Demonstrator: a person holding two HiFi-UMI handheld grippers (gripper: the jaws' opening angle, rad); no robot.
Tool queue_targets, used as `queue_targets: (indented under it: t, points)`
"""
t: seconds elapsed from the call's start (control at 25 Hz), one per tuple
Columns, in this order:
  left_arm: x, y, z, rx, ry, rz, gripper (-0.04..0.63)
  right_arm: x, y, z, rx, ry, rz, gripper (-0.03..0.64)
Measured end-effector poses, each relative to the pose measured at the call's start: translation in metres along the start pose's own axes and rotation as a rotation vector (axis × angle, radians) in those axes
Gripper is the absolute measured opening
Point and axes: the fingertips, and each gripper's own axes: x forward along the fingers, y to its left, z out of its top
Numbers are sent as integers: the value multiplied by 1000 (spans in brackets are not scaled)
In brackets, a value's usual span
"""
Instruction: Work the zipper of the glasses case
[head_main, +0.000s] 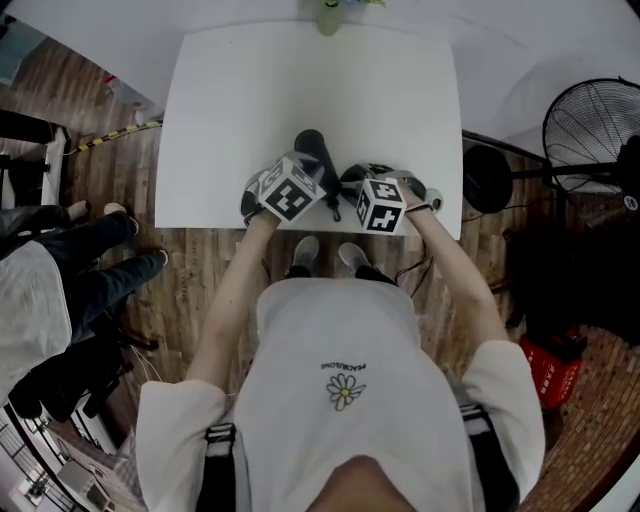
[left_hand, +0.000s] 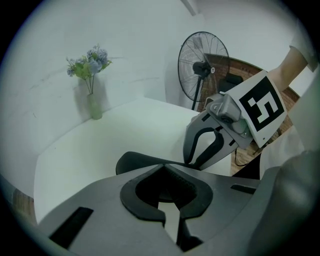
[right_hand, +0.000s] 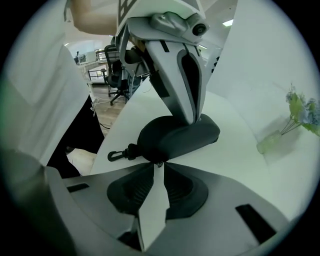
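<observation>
A black glasses case (head_main: 312, 148) lies on the white table (head_main: 220, 110) near its front edge. My left gripper (head_main: 318, 168) comes down onto the case's top. In the left gripper view its jaws are shut at the tips (left_hand: 163, 169) on the case's rim (left_hand: 131, 161). The right gripper view shows the case (right_hand: 175, 137) lying on its side with a black clip (right_hand: 116, 154) at its left end. My right gripper (right_hand: 158, 164) has its tips pinched together on the small zipper pull at the case's near edge. The left gripper's fingers (right_hand: 192, 100) stand on the case just beyond.
A small vase of flowers (left_hand: 92, 95) stands at the table's far edge. A standing fan (head_main: 590, 130) is on the floor to the right, with a red object (head_main: 550, 365) nearby. Another person's legs (head_main: 70, 270) are at the left of the table.
</observation>
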Motion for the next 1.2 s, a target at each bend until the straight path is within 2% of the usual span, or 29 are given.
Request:
queue_targets:
  t: [0.2, 0.36, 0.64, 0.88, 1.08, 1.2]
  points:
    - [0, 5, 0, 5, -3, 7, 18, -5, -5, 1, 43, -7, -25, 40]
    - [0, 3, -3, -5, -8, 8, 18, -6, -3, 2, 134, -16, -16, 32]
    - [0, 4, -3, -7, -10, 6, 18, -7, -4, 0, 214, -27, -18, 21]
    - [1, 4, -2, -10, -19, 3, 18, -4, -4, -2, 242, -26, -22, 9]
    - [1, 4, 0, -11, -24, 2, 18, -2, -6, -4, 329, -49, -8, 9]
    - [2, 4, 1, -7, -22, 3, 18, -7, 1, -1, 322, -51, -10, 9]
